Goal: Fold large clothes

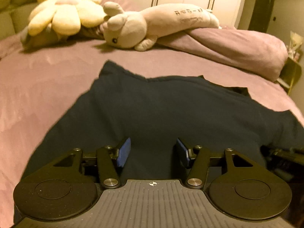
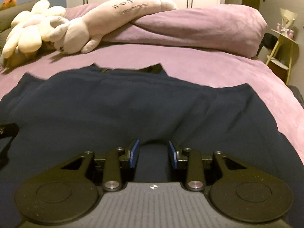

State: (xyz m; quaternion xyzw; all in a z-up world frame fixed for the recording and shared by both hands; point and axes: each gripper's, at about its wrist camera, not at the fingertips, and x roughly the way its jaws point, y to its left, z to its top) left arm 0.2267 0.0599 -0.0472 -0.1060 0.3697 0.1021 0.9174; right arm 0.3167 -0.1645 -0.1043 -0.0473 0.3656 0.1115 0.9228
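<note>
A large dark navy garment (image 1: 161,110) lies spread on the purple bed, its far edge uneven. My left gripper (image 1: 152,152) hovers low over the garment's near part. Its blue pads (image 1: 124,152) stand wide apart with only flat cloth below them. In the right wrist view the same garment (image 2: 133,104) fills the middle. My right gripper (image 2: 154,153) sits at its near edge with a raised fold of the navy cloth between the blue pads (image 2: 134,153). The pads stand apart and do not visibly press on the fold.
A purple sheet (image 1: 47,79) covers the bed. At the head end lie a cream flower cushion (image 1: 64,13), a long beige plush animal (image 1: 152,24) and a rolled purple duvet (image 2: 199,26). A small side table (image 2: 283,43) stands to the right. White wardrobe doors are behind.
</note>
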